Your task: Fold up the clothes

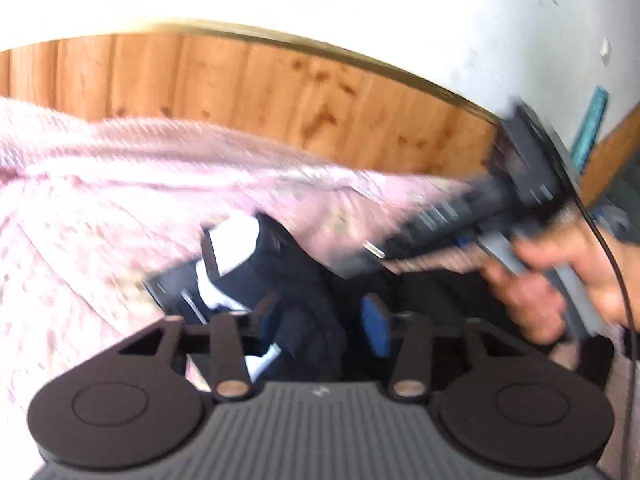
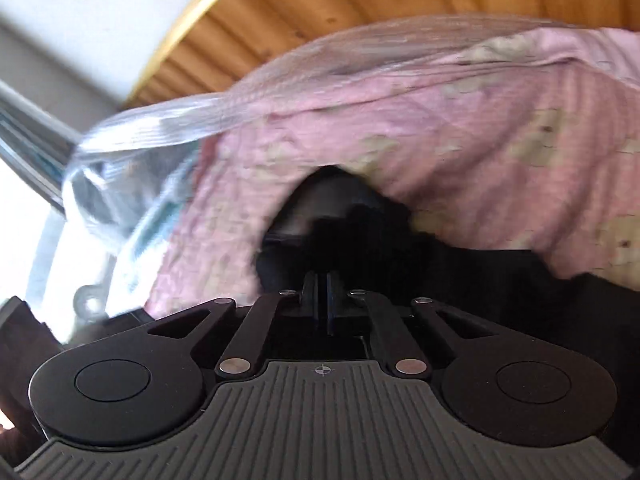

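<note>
A dark garment with white stripes [image 1: 256, 264] lies crumpled on the pink bedspread. One fold of it stands up between the fingers of my left gripper [image 1: 320, 320]. The blue right pad [image 1: 376, 328] looks clear of the cloth, so the jaws stand apart. My right gripper [image 1: 360, 260] comes in from the right, blurred, held by a hand [image 1: 560, 276], with its tip over the garment. In the right wrist view the right gripper [image 2: 324, 300] has its pads pressed together. The dark garment [image 2: 340, 216] lies just ahead of them, and I see no cloth pinched between the pads.
The pink patterned bedspread [image 1: 100, 220] covers the bed. A wooden panel [image 1: 260, 88] and a white wall stand behind it. In the right wrist view a clear plastic bag [image 2: 132, 168] and a metal pole [image 2: 32, 148] sit at the left. Both views are motion-blurred.
</note>
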`<state>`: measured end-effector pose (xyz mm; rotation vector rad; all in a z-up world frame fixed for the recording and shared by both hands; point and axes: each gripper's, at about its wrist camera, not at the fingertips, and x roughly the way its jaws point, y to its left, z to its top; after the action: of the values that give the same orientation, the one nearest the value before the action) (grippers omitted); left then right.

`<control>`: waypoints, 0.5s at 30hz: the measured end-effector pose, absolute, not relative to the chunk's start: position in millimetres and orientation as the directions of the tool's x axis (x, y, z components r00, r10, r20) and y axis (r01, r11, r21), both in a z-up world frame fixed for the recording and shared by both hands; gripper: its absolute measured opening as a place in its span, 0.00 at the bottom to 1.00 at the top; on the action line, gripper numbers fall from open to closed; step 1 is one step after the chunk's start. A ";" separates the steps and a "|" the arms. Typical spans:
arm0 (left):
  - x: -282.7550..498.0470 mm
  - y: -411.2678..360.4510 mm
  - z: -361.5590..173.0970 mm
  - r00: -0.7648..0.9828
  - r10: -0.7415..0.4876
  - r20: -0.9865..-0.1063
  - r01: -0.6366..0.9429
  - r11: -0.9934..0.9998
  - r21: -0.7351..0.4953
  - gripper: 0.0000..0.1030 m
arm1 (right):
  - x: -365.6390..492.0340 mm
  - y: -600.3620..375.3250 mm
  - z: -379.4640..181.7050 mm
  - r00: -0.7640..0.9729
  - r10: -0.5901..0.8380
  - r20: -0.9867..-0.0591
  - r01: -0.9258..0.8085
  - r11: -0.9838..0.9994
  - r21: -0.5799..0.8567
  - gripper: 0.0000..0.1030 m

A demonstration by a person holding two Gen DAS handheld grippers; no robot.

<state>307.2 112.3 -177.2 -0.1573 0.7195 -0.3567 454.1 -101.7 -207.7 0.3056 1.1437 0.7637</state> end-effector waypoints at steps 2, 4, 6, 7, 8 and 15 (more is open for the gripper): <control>321.3 116.5 -183.8 0.676 -0.402 -0.618 0.268 0.915 -0.302 0.46 | 454.4 -105.8 -216.2 0.205 0.635 -0.745 -0.386 0.752 0.534 0.00; 335.6 120.1 -193.2 0.647 -0.445 -0.619 0.266 0.893 -0.364 0.50 | 453.9 -109.0 -224.6 0.208 0.585 -0.784 -0.389 0.785 0.483 0.00; 349.8 125.9 -205.6 0.634 -0.471 -0.613 0.223 0.871 -0.438 0.50 | 449.2 -109.4 -232.4 0.212 0.546 -0.810 -0.405 0.804 0.435 0.00; 355.3 129.8 -212.0 0.629 -0.495 -0.600 0.203 0.849 -0.488 0.50 | 447.6 -113.0 -237.5 0.211 0.535 -0.818 -0.399 0.811 0.428 0.00; 358.8 135.7 -218.1 0.629 -0.512 -0.584 0.179 0.827 -0.532 0.50 | 446.0 -117.1 -242.8 0.210 0.527 -0.824 -0.391 0.817 0.423 0.00; 352.1 153.9 -232.2 0.609 -0.565 -0.557 0.136 0.766 -0.628 0.52 | 443.0 -131.7 -222.3 0.274 0.594 -0.756 -0.349 0.794 0.497 0.17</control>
<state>352.1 153.9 -232.2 -0.5750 0.8236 -0.4314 443.0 -131.7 -222.3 0.2518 1.1269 0.6430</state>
